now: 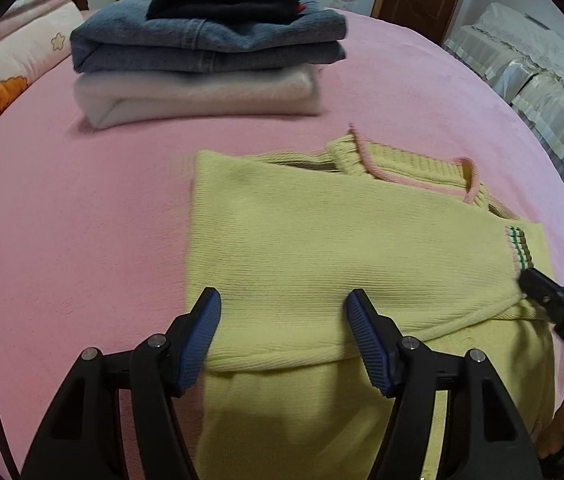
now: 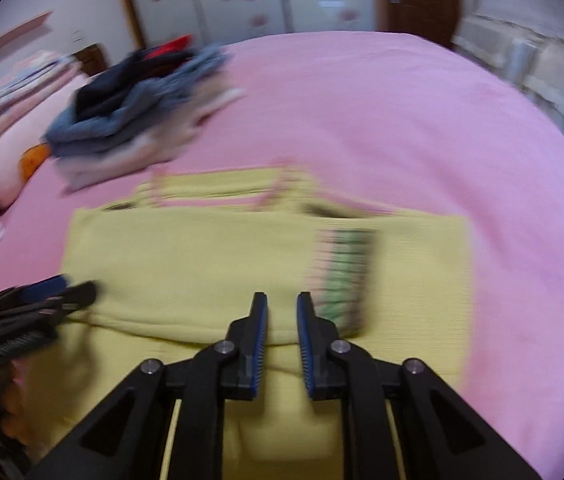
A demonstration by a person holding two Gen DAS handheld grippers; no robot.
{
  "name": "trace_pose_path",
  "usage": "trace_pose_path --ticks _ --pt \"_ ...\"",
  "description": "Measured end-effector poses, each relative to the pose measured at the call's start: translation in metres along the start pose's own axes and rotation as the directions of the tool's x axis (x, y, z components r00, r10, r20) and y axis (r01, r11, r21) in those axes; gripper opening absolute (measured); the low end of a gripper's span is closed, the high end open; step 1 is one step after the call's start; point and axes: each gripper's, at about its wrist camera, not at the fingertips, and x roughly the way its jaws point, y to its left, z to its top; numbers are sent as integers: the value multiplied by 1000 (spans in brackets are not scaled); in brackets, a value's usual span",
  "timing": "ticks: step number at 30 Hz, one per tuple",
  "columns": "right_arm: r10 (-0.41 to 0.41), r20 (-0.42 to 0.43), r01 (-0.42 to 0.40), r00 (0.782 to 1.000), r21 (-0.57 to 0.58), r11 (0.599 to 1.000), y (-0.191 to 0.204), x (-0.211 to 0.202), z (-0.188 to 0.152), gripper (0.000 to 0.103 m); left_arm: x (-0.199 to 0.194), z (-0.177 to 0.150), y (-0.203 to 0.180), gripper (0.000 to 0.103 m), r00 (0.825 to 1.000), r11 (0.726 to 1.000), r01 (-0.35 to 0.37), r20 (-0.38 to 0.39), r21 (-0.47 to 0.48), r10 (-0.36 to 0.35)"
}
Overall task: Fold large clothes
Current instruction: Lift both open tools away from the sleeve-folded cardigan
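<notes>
A yellow sweater [image 1: 322,248] lies partly folded on the pink bed [image 1: 62,220]. It is ribbed and soft, with pink trim at the neck. Behind the sweater sits a pile of folded clothes [image 1: 206,56]: dark, blue denim, fluffy white. The left gripper [image 1: 282,312] stands wide over the sweater's near fold, holding nothing. The right gripper [image 2: 282,312] is narrow, with nothing between its fingers. Its view is blurry but shows the sweater's striped cuff [image 2: 342,272].

no readable text, labels, brands or numbers anywhere in either view
</notes>
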Motion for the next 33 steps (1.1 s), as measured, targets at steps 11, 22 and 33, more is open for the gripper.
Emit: trace_pose_path --ticks 11,22,33 --pt "-93 -21 95 995 124 988 -54 -10 -13 14 8 -1 13 64 1000 1000 2 -6 -32 -2" --pt "-89 -41 94 995 155 983 -56 -2 -11 15 7 2 10 66 1000 1000 4 -16 -31 -5" --pt "-58 -60 69 997 206 976 -52 -17 -7 31 -17 10 7 72 999 998 -33 -24 -59 32"
